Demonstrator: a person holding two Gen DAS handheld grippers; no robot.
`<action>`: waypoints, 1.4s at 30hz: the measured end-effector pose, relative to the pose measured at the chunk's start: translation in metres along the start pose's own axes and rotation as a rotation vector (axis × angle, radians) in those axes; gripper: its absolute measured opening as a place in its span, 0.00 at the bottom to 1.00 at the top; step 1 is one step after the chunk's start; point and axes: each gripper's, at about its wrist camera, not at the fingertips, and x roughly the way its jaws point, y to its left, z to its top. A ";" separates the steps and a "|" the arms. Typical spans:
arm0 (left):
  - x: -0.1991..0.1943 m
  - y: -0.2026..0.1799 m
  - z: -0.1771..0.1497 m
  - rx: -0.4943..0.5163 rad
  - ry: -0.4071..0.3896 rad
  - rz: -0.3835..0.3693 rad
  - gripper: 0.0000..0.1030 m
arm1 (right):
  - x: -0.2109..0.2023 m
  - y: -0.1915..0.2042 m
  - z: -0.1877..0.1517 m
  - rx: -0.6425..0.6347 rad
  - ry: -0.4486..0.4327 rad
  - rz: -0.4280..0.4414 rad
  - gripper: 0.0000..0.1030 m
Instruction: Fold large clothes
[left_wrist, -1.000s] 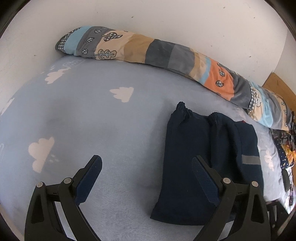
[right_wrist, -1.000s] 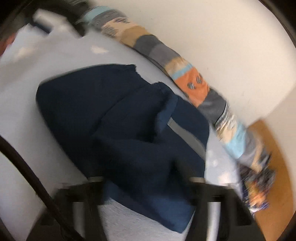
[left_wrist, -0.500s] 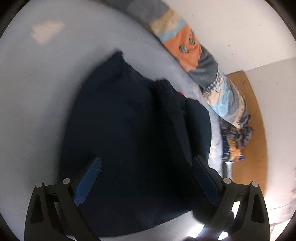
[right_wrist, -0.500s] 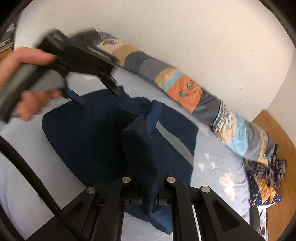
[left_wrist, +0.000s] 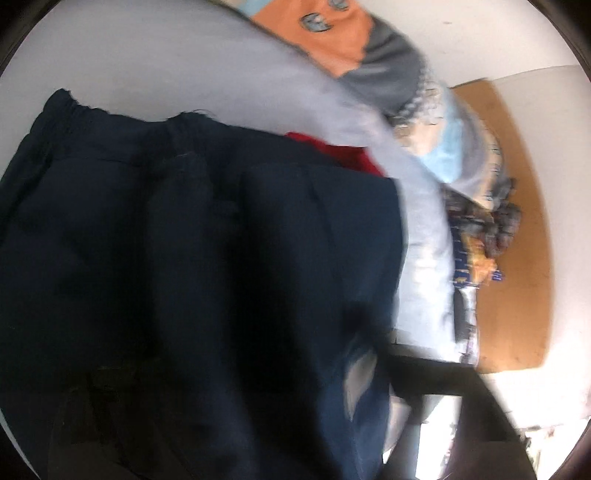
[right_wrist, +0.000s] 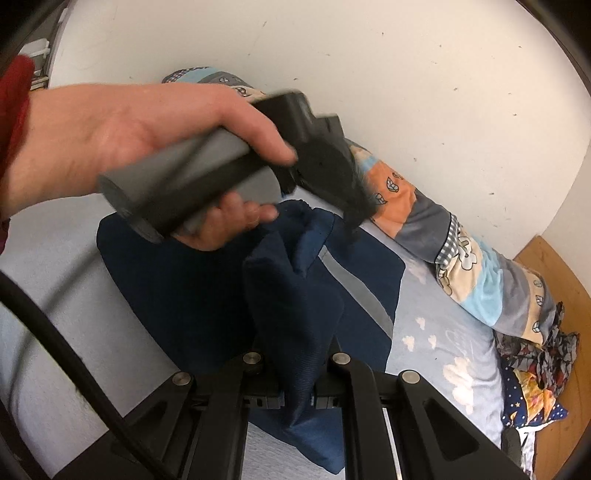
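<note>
— Navy cloth is bunched up between the jaws of the right gripper (right_wrist: 297, 397), clamped tight. That's a raised fold of the navy garment (right_wrist: 207, 295); the rest of it lies flat on the pale blue sheet (right_wrist: 436, 354), stretching ahead of that tool and to its left.

— And the left gripper (right_wrist: 343, 184)?

— Its jaws are closing, out past the far end of the raised fold. Blur hides the tips, and its own camera sees dark cloth right up against the lens, so I can't tell whether any fabric is between them yet.

— What worries you?

— Mostly a bad bite. If the left one shuts on a single layer — or on nothing — the fold will be lifted from one end only and sag into a crooked crease. It could also pinch the sheet along with the garment and drag the bedding up.

— Anything on the right side?

— It holds a thick wad rather than a clean edge. Pull hard and the layers may slide apart, undoing the part already lying neat. The striped bolster (right_wrist: 476, 266) beyond the left tool is near enough to catch a swung corner.
</note>
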 end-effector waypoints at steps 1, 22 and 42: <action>-0.002 0.004 0.001 -0.009 -0.011 -0.015 0.12 | 0.000 -0.001 0.000 0.004 -0.002 0.002 0.07; -0.054 0.105 0.013 0.263 -0.139 0.210 0.10 | 0.069 0.111 0.048 0.024 0.053 0.256 0.07; -0.102 0.104 0.003 0.360 -0.265 0.295 0.33 | 0.131 -0.112 0.037 0.390 0.089 0.377 0.24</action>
